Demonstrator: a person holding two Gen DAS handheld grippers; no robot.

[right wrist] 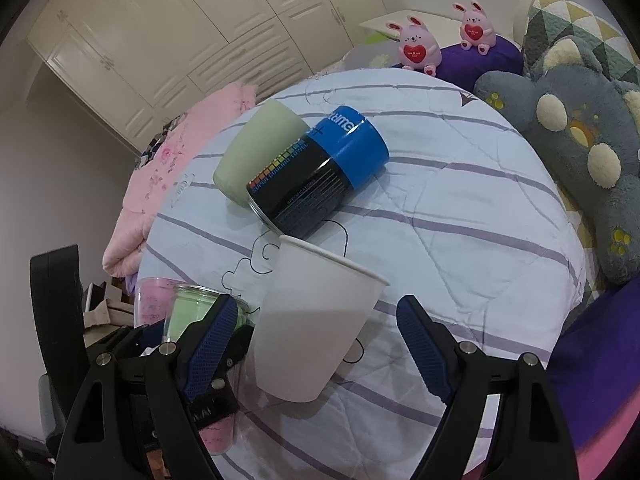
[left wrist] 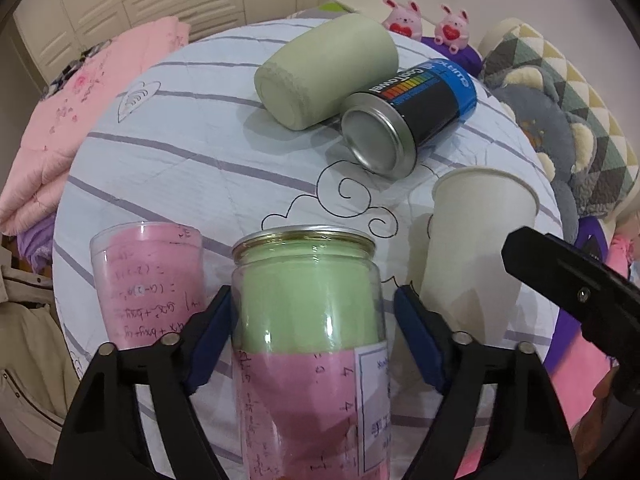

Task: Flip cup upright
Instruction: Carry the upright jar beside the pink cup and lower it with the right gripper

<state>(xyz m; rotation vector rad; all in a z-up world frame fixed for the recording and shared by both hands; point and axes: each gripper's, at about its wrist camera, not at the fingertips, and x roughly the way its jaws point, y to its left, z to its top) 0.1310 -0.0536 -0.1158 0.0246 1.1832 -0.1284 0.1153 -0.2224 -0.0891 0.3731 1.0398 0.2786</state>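
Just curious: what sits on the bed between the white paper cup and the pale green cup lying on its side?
The black-and-blue can, lying on its side, sits between the white paper cup and the pale green cup; the left wrist view shows this best.

Left claw (left wrist: 312,336) open around upright clear jar (left wrist: 308,320); white paper cup (left wrist: 476,240) upright beside.

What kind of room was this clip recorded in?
Most likely a bedroom: the cups sit on a striped quilt, plush rabbits and a grey stuffed toy lie at the far edge, and cream wardrobe doors line the wall.
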